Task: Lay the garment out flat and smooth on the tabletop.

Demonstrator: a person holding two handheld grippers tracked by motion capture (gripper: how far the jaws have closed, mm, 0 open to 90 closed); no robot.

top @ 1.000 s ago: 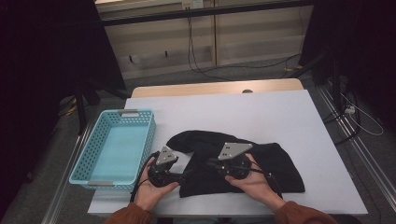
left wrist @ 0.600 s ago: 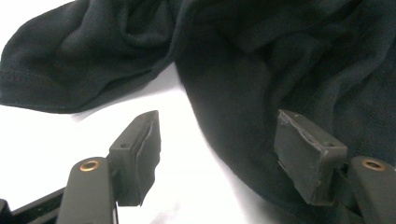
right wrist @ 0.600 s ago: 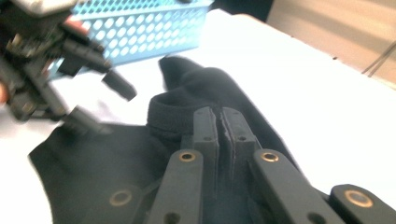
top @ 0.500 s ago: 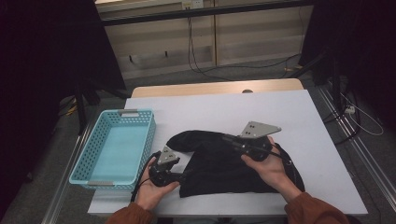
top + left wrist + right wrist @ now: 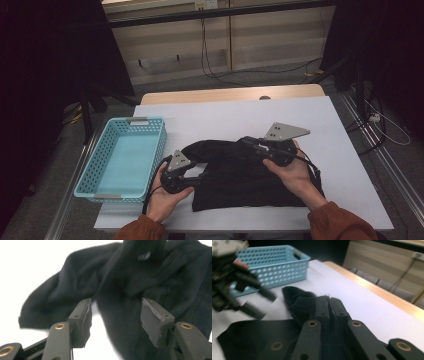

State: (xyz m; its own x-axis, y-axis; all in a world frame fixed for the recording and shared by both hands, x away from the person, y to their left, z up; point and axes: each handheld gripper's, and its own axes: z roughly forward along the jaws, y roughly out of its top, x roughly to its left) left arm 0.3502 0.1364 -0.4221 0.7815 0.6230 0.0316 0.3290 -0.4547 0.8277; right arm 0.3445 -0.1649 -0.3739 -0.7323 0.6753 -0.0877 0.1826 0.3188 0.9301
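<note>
— While the person's left hand sits nearest, at about seven o'clock on the white table, what is its tool doing?

— The left gripper lies low at the near-left edge of the black cloth garment. In the left gripper view its jaws stand partly apart and have just been closing; a fold of the cloth lies between them, but the left pad shows white table beside it, so they are not pressing yet.

— And the other one?

— At roughly four o'clock the right hand holds the right gripper raised over the garment's far edge, its grey three-cornered plate on top. In the right gripper view the jaws are together, clamped on a pinch of the black cloth, which rises off the table there.

— Where is the garment overall?

— Spread across the near middle of the table, between the two hands, with one bunched end reaching toward nine o'clock.

— Anything beyond?

— A light blue perforated plastic basket stands at nine o'clock, just beside the left hand. A wooden strip runs along the table's far edge at twelve.
</note>
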